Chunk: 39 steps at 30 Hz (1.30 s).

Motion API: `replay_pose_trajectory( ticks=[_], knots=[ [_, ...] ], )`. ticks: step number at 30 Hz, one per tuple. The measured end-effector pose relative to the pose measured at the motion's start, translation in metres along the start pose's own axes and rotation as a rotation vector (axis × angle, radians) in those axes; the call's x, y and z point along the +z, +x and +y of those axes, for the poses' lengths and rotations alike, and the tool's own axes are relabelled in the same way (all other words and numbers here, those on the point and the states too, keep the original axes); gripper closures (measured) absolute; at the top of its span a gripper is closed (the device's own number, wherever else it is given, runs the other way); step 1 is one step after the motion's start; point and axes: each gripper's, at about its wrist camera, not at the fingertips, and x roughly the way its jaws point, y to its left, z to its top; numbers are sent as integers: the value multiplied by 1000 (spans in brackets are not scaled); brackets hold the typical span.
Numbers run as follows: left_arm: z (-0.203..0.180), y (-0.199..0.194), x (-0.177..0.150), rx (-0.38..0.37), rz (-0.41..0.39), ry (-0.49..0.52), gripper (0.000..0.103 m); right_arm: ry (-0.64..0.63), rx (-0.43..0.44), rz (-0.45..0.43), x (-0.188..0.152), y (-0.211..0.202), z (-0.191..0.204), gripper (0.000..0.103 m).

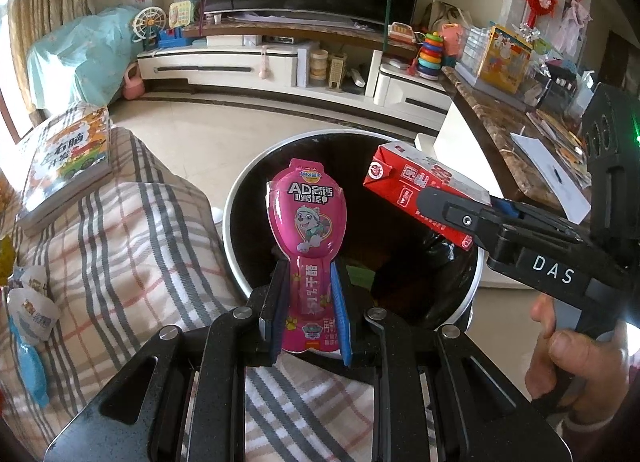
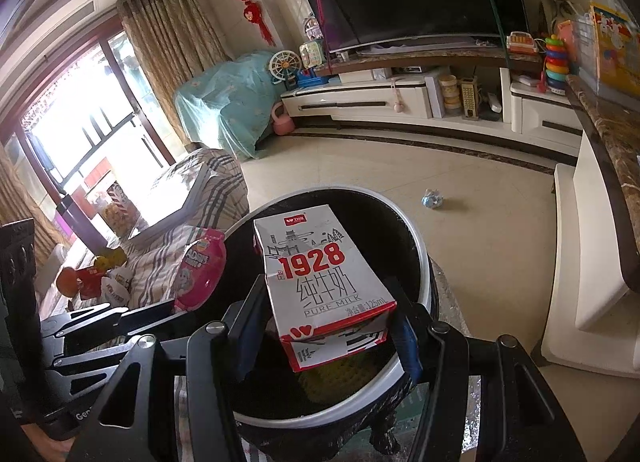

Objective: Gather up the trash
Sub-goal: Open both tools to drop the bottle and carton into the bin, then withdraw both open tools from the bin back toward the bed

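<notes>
The left gripper (image 1: 306,318) pinched the pink wrapper (image 1: 306,217) by its narrow stem (light, slippery film). The right gripper (image 2: 324,326) clamped the stiff milk carton (image 2: 320,282), both ahead over the trash bin (image 1: 240,197).

Daylight from blown-out window (image 2: 76,133); interior evenly lit, sharp; strong fisheye bending, dark vignetted corners.
</notes>
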Motion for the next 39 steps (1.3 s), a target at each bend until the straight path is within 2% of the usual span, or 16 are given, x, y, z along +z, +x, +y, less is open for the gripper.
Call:
replay_pose_trajectory(
  ticks=[5, 7, 9, 11, 16, 21, 29, 39],
  knots=[
    [2, -1, 2, -4, -8, -10, 83, 6, 3, 4, 5, 3, -3, 45],
    [5, -2, 1, -9, -9, -20, 77, 17, 5, -1, 6, 2, -5, 45],
    [6, -5, -1, -7, -15, -28, 65, 24, 5, -6, 7, 1, -5, 42],
    [7, -9, -4, -5, -24, -31, 62, 23, 2, -16, 6, -1, -4, 36],
    [15, -23, -17, 9, -48, -58, 54, 34, 8, -36, 1, -9, 0, 28],
    [35, -43, -43, 44, -68, -102, 41, 74, 50, -59, -7, -22, 10, 17],
    [75, -72, -82, 109, -74, -192, 40, 52, 124, -61, -26, -29, 48, 16],
    [125, -106, -131, 182, -85, -310, 39, -16, 203, -13, -50, -19, 106, 14]
  ],
)
